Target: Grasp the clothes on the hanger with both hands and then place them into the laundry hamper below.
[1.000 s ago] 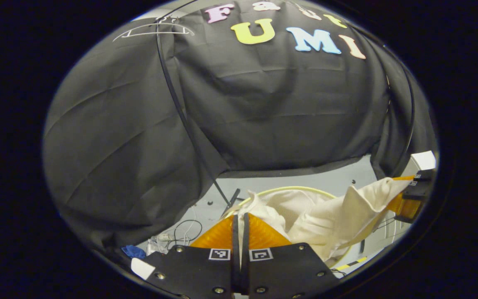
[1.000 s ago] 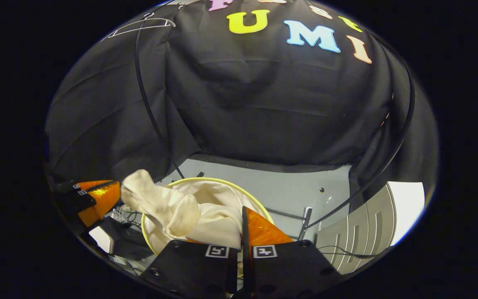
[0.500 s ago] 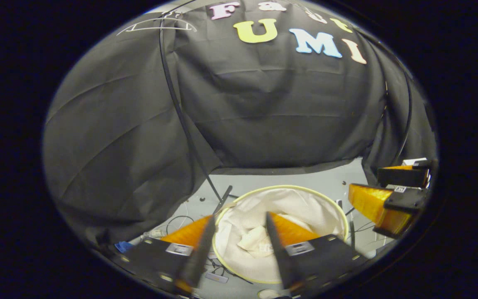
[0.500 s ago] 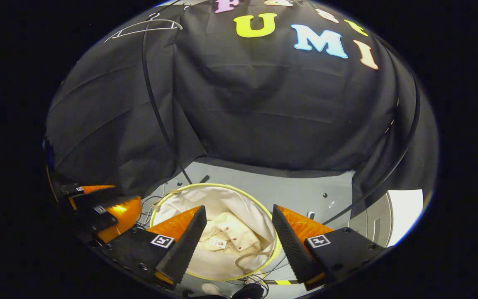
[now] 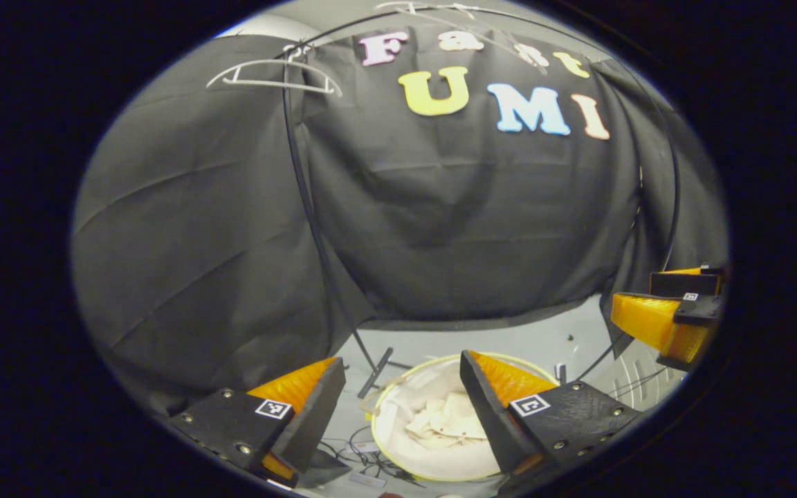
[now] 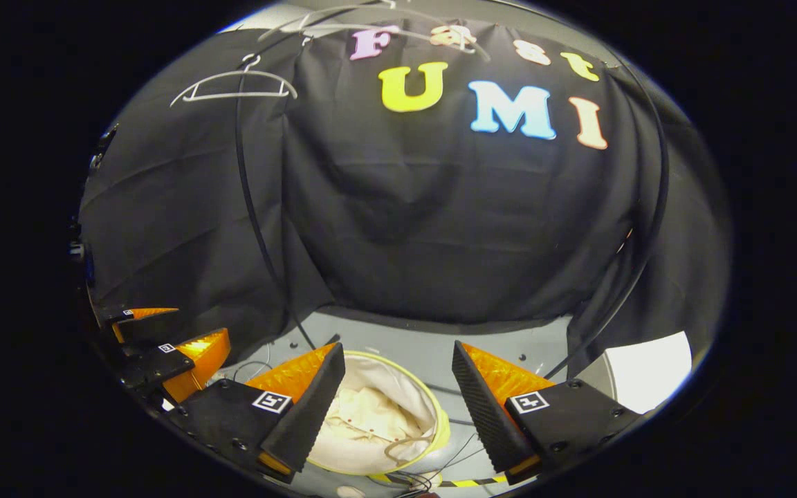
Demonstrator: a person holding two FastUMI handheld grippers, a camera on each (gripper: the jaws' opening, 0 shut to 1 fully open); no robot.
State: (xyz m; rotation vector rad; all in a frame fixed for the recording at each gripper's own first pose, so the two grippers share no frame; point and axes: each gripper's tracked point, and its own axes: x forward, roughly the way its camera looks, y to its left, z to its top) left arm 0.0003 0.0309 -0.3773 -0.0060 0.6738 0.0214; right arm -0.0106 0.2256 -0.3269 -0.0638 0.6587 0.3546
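A cream garment [image 5: 443, 425] lies crumpled inside the round laundry hamper, whose yellow-green rim [image 5: 379, 408] stands on the grey floor. My left gripper [image 5: 402, 360] hangs open above the hamper with nothing between its fingers. In the right gripper view, the same garment [image 6: 371, 422] rests in the hamper [image 6: 442, 423] below my right gripper [image 6: 398, 349], which is open and holds nothing. A bare white hanger [image 5: 274, 69] hangs on the rack at the upper left, also the hanger [image 6: 232, 86]. Each gripper appears in the other's view, the right gripper [image 5: 634, 289] and the left gripper [image 6: 198, 324], both with fingers apart.
A thin black rack pole [image 5: 308, 207] runs down from the hanger to the floor left of the hamper. Loose cables [image 5: 357, 449] lie by the hamper's near side. A white panel [image 6: 647, 370] stands at the right, and striped tape [image 6: 468, 482] marks the floor.
Both grippers, shut on the garment a second ago, opened and let it fall into the hamper. Since then both have risen away, so the hamper looks smaller and lower.
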